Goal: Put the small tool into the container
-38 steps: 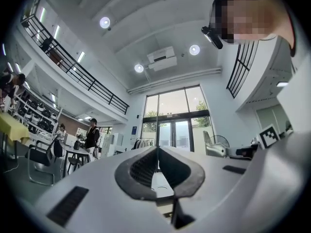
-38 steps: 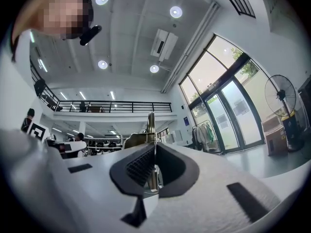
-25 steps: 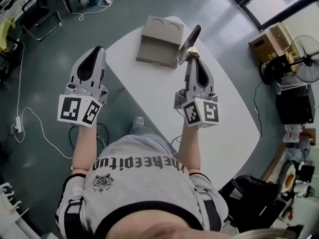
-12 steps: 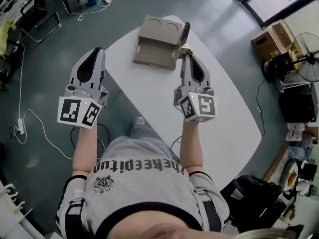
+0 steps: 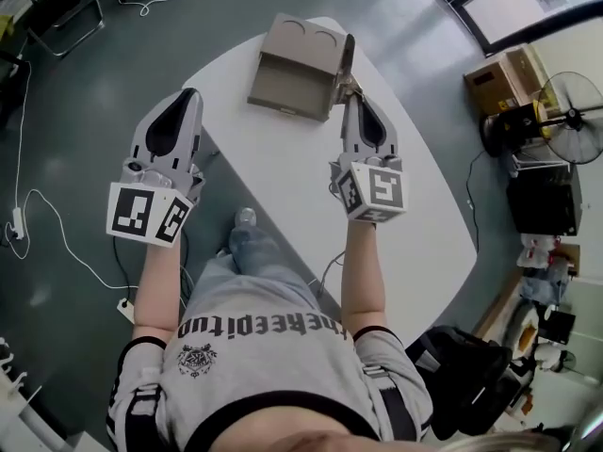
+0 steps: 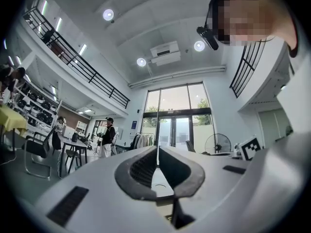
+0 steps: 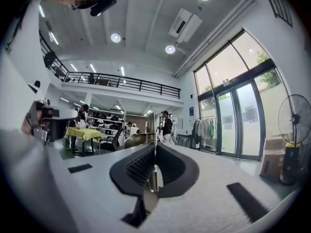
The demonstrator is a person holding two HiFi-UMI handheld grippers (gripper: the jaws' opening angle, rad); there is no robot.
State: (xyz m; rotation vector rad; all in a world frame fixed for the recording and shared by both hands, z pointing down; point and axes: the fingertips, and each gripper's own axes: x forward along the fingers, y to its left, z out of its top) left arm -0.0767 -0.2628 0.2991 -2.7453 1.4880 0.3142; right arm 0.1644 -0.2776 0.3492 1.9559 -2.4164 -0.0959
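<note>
An open brown cardboard container [image 5: 294, 64] sits at the far end of the white table [image 5: 283, 177]. My right gripper [image 5: 350, 92] is shut on the small tool [image 5: 349, 59], a thin dark strip that sticks up from the jaw tips right at the container's right edge. In the right gripper view the tool [image 7: 155, 130] shows as a thin blade pinched between the closed jaws of the right gripper [image 7: 155, 147]. My left gripper [image 5: 186, 97] hangs over the floor off the table's left edge, shut and empty. In its own view the left gripper [image 6: 157, 152] has its jaws together.
A standing fan [image 5: 565, 111] and a cardboard box [image 5: 504, 73] are on the floor to the right of the table. Cables [image 5: 38, 205] run over the floor at left. A dark bag [image 5: 462, 375] lies by the near right. People stand far off [image 6: 108, 135].
My right gripper has carried the tool a little left and farther out, up to the container's right edge. The left gripper has stayed put.
</note>
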